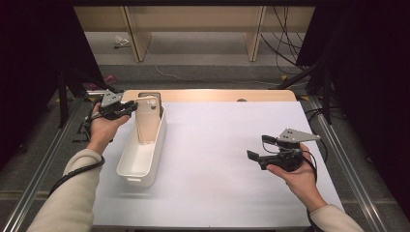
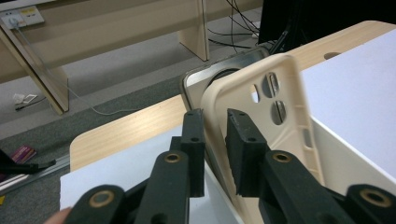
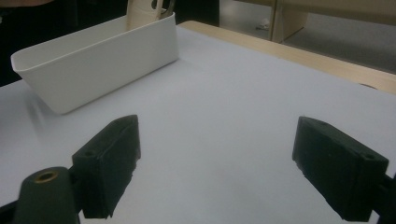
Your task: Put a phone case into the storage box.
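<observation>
Cream-coloured soft plastic phone case [image 2: 261, 121], with round camera cut-outs near its top, stands on end at the far end of a long white plastic bin [image 1: 140, 154], leaning against a dark, grey-edged slab like a phone or tablet [image 1: 149, 96] just behind it; it looks light and bendy, likely to flex or twist if pinched hard, and a little slick, so the thickened side rim seems the best place to hold, rather than the thin back panel or the cut-outs; the left gripper [image 2: 215, 140] has its black jaws drawn close around that rim, one pad on each face, though whether they press on it I cannot tell; the right gripper [image 1: 263, 150] hovers well apart over the white table sheet [image 1: 217, 145], jaws wide and empty.
</observation>
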